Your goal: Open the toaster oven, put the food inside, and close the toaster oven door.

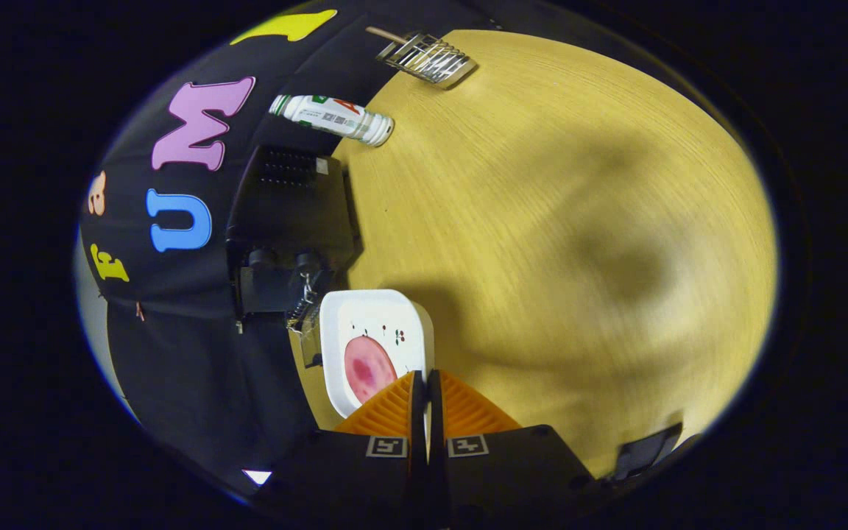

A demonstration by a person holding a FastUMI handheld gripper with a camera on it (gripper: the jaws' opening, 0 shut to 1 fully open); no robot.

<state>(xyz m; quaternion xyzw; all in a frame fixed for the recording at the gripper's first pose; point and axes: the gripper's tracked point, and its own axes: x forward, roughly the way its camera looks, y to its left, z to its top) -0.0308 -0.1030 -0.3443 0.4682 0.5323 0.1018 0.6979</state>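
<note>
My gripper (426, 384) is shut on the rim of a white plate (383, 316), its fingers (394, 408) pressed close together with the plate's edge between them. A round pink slice of food (369, 366) lies on the plate just ahead of the fingers. The plate seems lifted and tilted over the wooden table (556, 221). Just beyond the plate stands the black toaster oven (291, 221), with two knobs and a small chain on the side facing the plate. I cannot tell how its door stands.
A white bottle (332, 116) lies on its side past the oven, against the black cloth wall. A wire rack (428, 57) with a wooden handle sits farther back. A small dark object (645, 449) lies beside the gripper body.
</note>
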